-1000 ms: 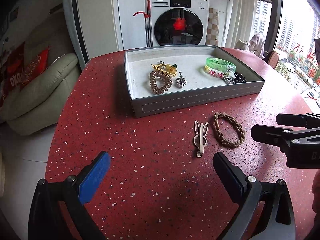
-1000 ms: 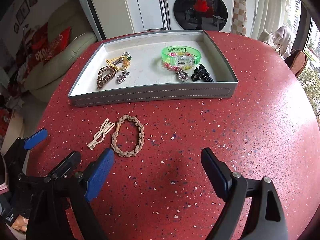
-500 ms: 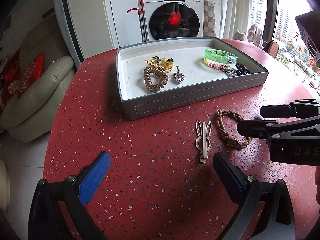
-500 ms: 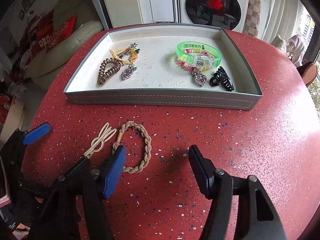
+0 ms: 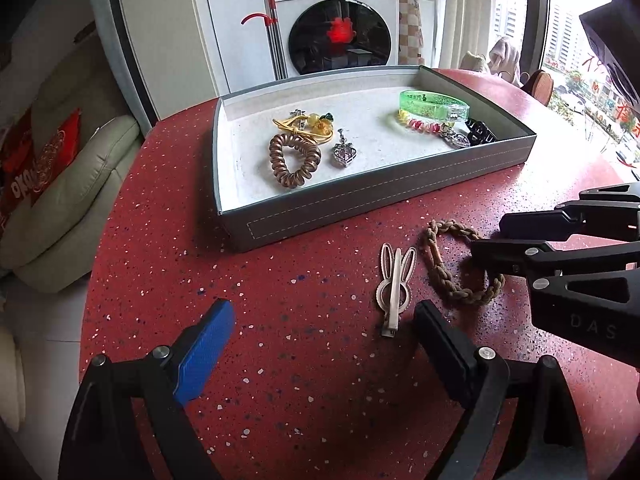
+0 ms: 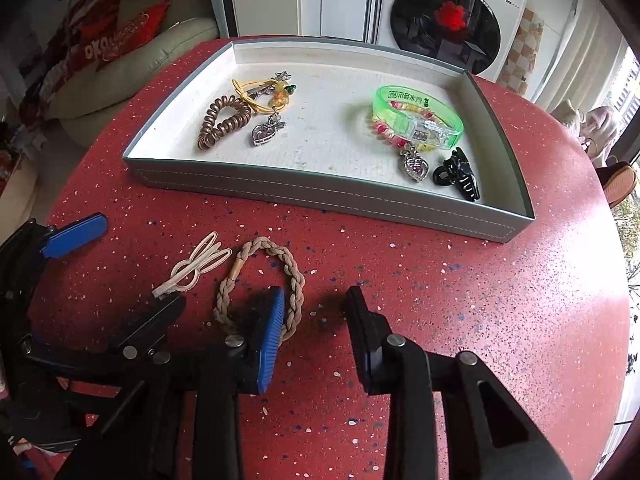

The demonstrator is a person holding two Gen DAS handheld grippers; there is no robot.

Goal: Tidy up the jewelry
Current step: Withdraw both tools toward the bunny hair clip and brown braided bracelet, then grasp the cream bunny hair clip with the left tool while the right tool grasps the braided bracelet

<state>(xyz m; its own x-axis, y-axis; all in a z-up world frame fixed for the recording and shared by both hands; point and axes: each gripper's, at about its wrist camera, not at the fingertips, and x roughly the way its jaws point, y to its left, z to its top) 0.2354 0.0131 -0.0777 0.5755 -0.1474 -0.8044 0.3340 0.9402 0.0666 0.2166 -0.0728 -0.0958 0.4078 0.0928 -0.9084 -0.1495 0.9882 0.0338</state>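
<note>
Left wrist view: the left gripper (image 5: 320, 344) hovers wide open over the red table (image 5: 168, 264), holding nothing. Just ahead of its right finger lies the rabbit-ear hair clip (image 5: 394, 280), on the near side of the grey tray (image 5: 360, 208). Right beside the clip sits the braided hair tie (image 5: 444, 272), and the right gripper (image 5: 486, 242) comes in from the side with one finger tip planted inside the loop.

Right wrist view: the right gripper (image 6: 316, 308) is closing, jaws already narrow. Its blue finger (image 6: 272, 328) stands inside the braided hair tie (image 6: 292, 280), the black one outside, so the loop's right strand runs between them, with no squeeze visible yet. In the tray (image 6: 320, 196), well beyond the tie, rest the coil hair tie (image 6: 218, 122), the green bangle (image 6: 416, 114) and the black claw clip (image 6: 456, 174).

The risk, as I read it: the strand lies flat on the table, so the pads may close above it and slide off, or drag the tie into the rabbit-ear hair clip (image 6: 196, 268).

Only the left view shows the finger's depth inside the loop; only the right view shows the gap between the pads and the tray's far right corner.
</note>
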